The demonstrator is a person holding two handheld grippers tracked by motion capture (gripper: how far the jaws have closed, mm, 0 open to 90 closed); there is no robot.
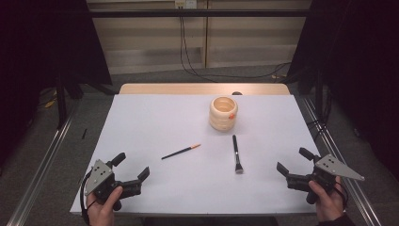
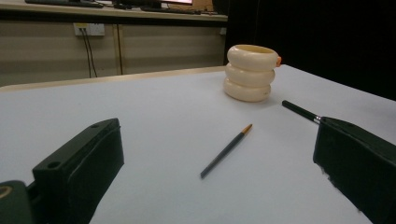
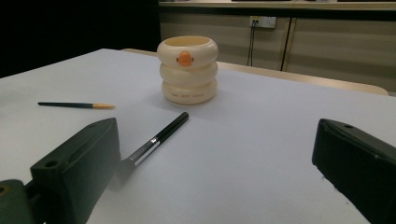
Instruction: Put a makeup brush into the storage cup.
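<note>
A cream ringed holder with an orange badge stands upright at the table's far middle. A thin dark pencil-like brush with an orange tip lies flat in the middle. Right of it lies a black makeup brush, bristles toward me; its handle end shows past the left jaw. My left gripper rests open at the front left, nothing between its jaws. At the front right my right gripper stands open and empty too.
The white table sheet has a wooden strip along its far edge. Metal rails run along both sides on the carpeted floor. Cables hang down the back wall. Dark curtains flank the scene.
</note>
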